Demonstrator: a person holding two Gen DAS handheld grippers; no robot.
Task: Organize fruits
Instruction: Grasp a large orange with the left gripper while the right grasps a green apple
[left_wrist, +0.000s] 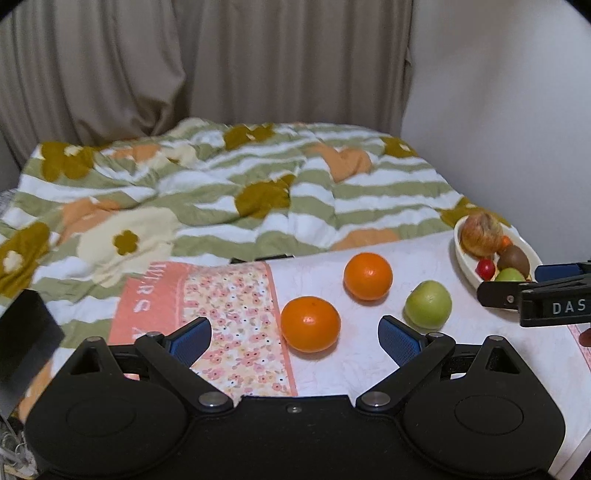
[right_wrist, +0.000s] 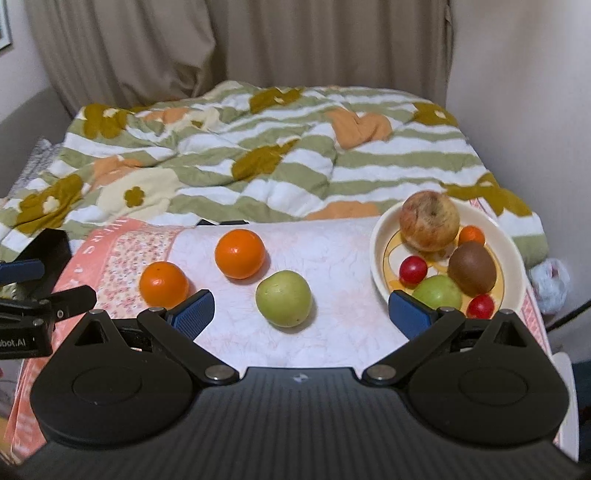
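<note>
Here, your left tool hangs low over the counter with its blue pads spread wide and nothing between them. The nearer round orange sits on the pale cloth just ahead of that gap, touching neither pad. The second round orange lies farther back and to the right, apart from the first. The smooth green apple rests just beyond your left tool's right pad.

Your right tool is likewise spread and holds nothing. From its camera the green apple lies between the pads and slightly ahead, clear of both. The cream oval dish stands at the counter's right end, well apart from the three loose fruits. In it: a mottled red-yellow apple, a brown kiwi, a second green apple, two small red fruits and one small orange fruit. The right pad overlaps the dish's near rim in view; contact cannot be told.

Behind the counter lies a bed with a green-striped floral quilt.
</note>
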